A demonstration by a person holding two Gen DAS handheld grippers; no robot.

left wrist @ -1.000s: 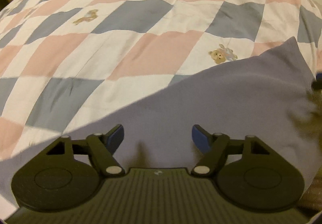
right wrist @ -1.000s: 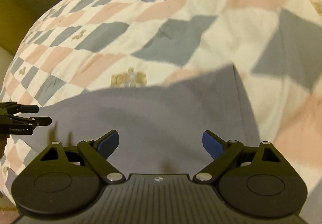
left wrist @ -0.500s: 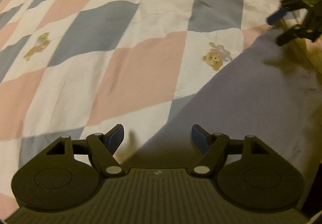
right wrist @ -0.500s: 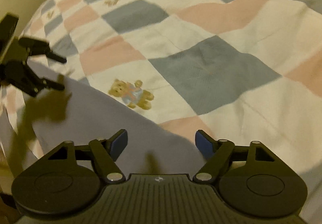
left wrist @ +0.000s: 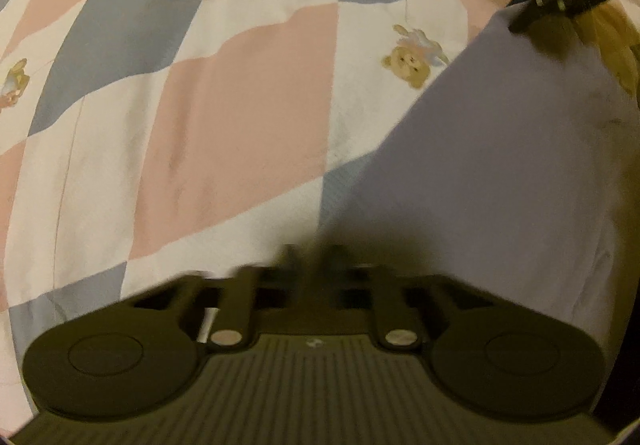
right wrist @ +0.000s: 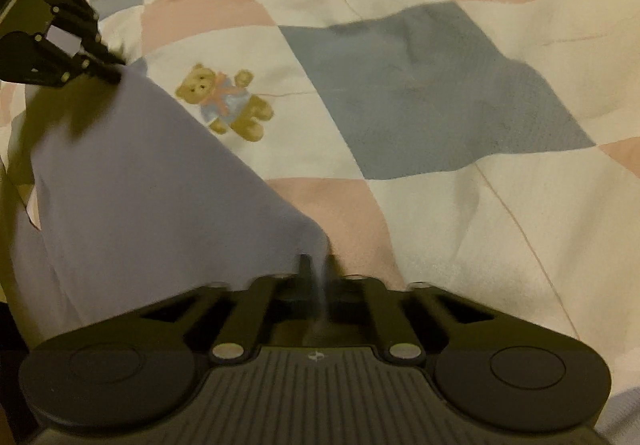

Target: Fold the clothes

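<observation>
Garment: plain lavender-grey cloth (right wrist: 132,185), smooth matte knit, lying on the bed; its straight edge runs diagonally across the quilt, w/ soft shallow folds toward the near side.
Left tongs (left wrist: 310,257): fingers drawn together at the near corner of the cloth – tips blurred and in shadow, so contact w/ the fabric is hard to confirm from its own view; in the right wrist view the same tool (right wrist: 114,67) shows its dark tips pressed together at the far pointed corner of the cloth.
Right tongs (right wrist: 316,269): fingers brought together on a pinched ridge of the cloth's edge, a thin pleat of fabric standing between them; seen from the left wrist view (left wrist: 520,19) the black tips sit on the cloth's far corner.
Quilt (right wrist: 420,93): thin cotton, lightly creased – diamond patchwork in cream, dusty pink and slate blue.
Bear print (right wrist: 224,103): tan teddy in a blue top w/ pink bow, on a cream diamond just beside the cloth's edge, not covered.
Tool bodies: black plastic, ribbed centre plate, two round discs, silver pivot pins.
</observation>
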